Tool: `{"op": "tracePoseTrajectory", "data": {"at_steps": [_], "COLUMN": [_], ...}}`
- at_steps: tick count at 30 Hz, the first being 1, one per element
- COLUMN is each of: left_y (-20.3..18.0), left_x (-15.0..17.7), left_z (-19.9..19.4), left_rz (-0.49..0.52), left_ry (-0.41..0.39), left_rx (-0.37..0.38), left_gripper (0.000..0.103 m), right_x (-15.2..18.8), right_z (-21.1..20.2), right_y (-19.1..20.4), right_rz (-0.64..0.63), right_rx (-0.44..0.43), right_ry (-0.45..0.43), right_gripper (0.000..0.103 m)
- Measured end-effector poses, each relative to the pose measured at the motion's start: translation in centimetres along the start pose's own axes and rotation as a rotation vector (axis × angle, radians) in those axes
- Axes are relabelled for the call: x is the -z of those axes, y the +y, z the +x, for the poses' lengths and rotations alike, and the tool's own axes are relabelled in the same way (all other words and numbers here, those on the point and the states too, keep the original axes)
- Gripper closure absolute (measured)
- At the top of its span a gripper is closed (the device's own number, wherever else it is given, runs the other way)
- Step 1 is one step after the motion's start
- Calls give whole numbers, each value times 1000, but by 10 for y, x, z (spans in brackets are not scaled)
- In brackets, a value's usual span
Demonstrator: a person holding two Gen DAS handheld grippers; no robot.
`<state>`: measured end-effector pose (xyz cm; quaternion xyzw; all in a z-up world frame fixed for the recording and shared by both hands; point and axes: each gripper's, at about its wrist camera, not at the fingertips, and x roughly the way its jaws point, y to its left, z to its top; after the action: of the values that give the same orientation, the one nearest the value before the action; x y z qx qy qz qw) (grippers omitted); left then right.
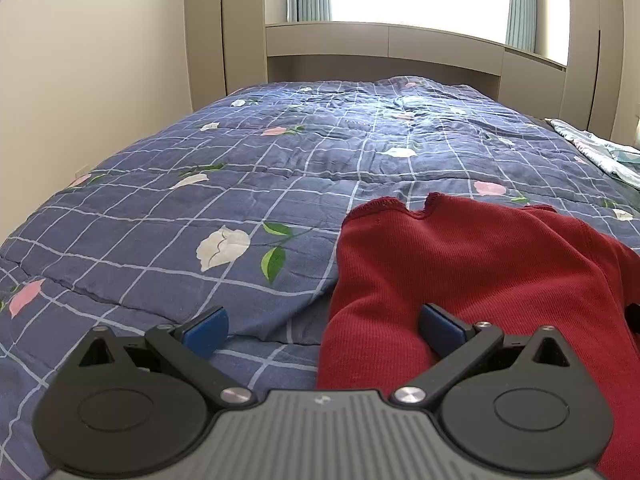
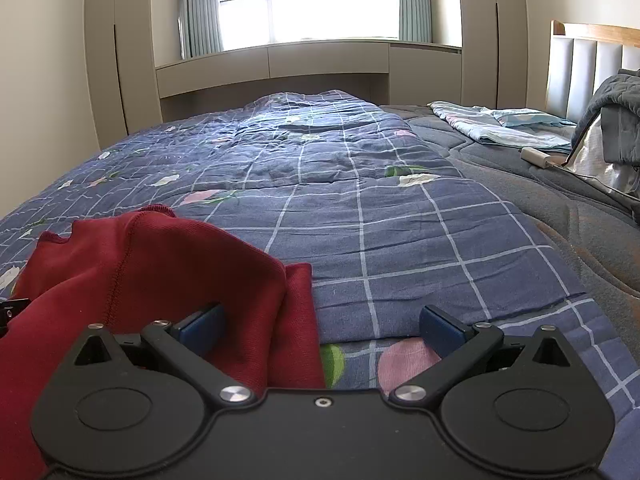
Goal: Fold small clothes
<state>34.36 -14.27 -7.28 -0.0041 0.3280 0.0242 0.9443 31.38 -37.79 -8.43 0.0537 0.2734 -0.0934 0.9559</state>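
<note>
A dark red knit garment (image 1: pixel 472 264) lies rumpled on the blue checked floral quilt (image 1: pixel 240 184). My left gripper (image 1: pixel 322 330) is open at the garment's left edge, its right finger (image 1: pixel 442 330) against the red cloth and its left finger (image 1: pixel 206 330) over the quilt. In the right wrist view the garment (image 2: pixel 152 264) lies at lower left. My right gripper (image 2: pixel 320 330) is open at the garment's right edge, its left finger (image 2: pixel 202 328) tucked against the cloth and its right finger (image 2: pixel 442 330) over the quilt (image 2: pixel 380 208).
A light blue folded sheet (image 2: pixel 500 126) and a small white box (image 2: pixel 536 157) lie on the grey mattress (image 2: pixel 560 208) at right, by a silver bag (image 2: pixel 600 160) and the headboard (image 2: pixel 588 68). Beige cabinets (image 2: pixel 280 64) and a window stand beyond the bed.
</note>
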Motion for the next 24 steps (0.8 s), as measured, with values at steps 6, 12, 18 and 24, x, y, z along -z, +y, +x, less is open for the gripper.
{"op": "tracePoseTrajectory", "data": {"at_steps": [6, 12, 18, 24], "left_y": [1, 3, 3, 2], "left_x": [0, -1, -1, -2], "left_z": [0, 1, 1, 1], "left_rz": [-3, -16, -15, -10], "left_ry": [1, 8, 7, 6], "left_rx": [2, 12, 11, 3], "left_gripper": [0, 0, 0, 0], "right_x": [-1, 0, 0, 0], "right_z": [0, 0, 0, 0], "right_y": [0, 0, 0, 0], "right_rz": [-2, -2, -2, -2], "right_rx": [1, 1, 1, 1], "right_ry": [-1, -1, -2, -2], "right_gripper": [1, 1, 1, 1]}}
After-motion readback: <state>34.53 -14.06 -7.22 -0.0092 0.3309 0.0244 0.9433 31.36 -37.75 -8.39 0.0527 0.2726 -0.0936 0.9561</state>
